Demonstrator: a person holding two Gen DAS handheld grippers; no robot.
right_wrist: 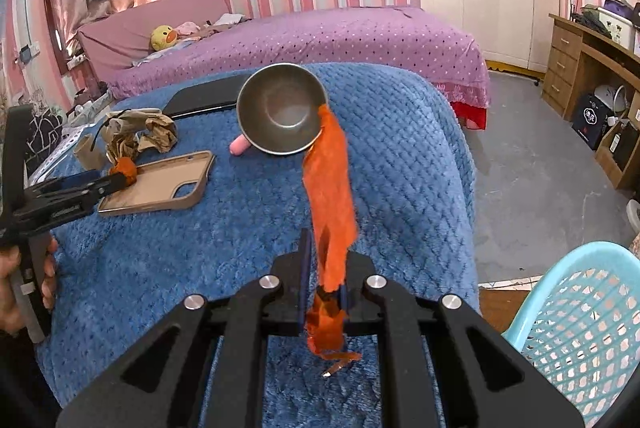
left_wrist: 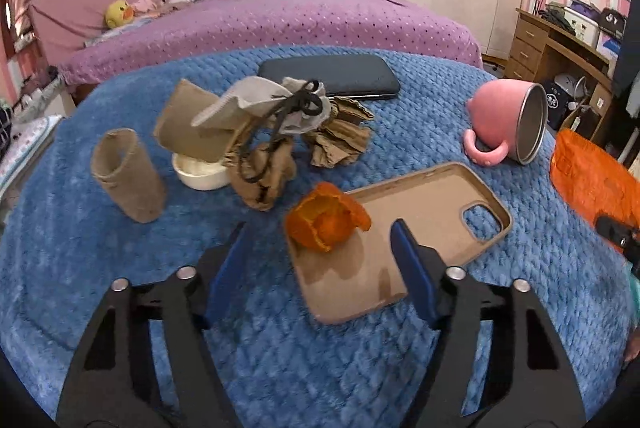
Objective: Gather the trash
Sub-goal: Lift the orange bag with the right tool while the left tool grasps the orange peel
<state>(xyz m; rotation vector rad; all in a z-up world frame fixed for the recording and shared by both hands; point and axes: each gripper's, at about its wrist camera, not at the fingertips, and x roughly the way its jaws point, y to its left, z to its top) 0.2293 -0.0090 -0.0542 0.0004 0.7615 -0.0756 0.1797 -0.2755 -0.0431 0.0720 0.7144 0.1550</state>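
L gripper [left_wrist: 320,240] jaws spread w/ orange peel [left_wrist: 326,222] between tips, R gripper [right_wrist: 326,260] jaws pinching orange wrapper [right_wrist: 330,195], basket [right_wrist: 592,312] right of them

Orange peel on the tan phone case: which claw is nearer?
Left. The left claw is open just short of the curled orange peel; the right claw is far off, clamping an orange wrapper.

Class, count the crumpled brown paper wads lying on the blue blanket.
2: one crumpled paper wad beside the white dish, another nearer the black phone. The cloth pouch may hide more.
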